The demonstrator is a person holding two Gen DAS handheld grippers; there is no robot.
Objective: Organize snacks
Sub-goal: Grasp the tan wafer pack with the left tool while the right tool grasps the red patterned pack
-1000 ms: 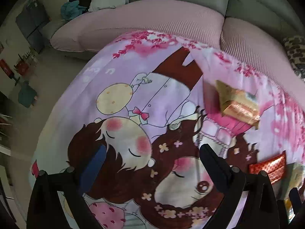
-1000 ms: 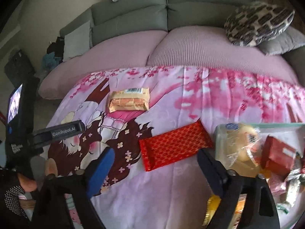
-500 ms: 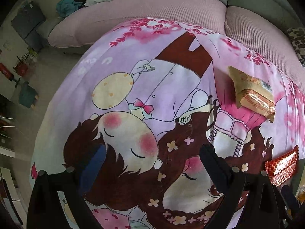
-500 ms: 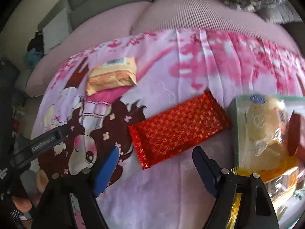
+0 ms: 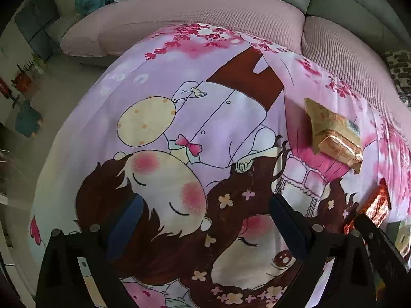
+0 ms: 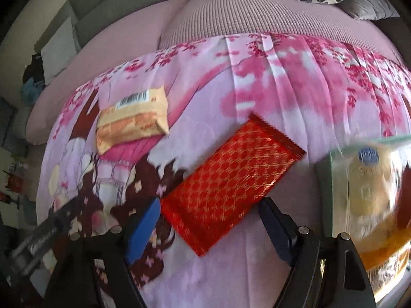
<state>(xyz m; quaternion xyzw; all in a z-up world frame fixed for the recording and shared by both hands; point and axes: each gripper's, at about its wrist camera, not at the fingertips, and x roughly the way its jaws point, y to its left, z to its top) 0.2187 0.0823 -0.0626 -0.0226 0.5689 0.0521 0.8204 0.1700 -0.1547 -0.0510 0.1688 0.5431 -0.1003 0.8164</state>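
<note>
The right tongs (image 6: 208,227) hung spread and empty just above the near end of the red foil packet (image 6: 232,179), which lay flat and slanted on the cartoon-print sheet (image 6: 257,82), so the fingers looked lined up to straddle it. Beside it stood a clear bin (image 6: 323,169) already holding wrapped snacks, probably its destination. The left tongs (image 5: 205,225) were likewise parted and held nothing, well apart from the tan biscuit pack (image 5: 334,138) farther up the sheet.

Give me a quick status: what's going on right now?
Both tongs open, empty. Right tongs straddling the red packet. Beige packet loose behind it. Nothing in the way.
</note>
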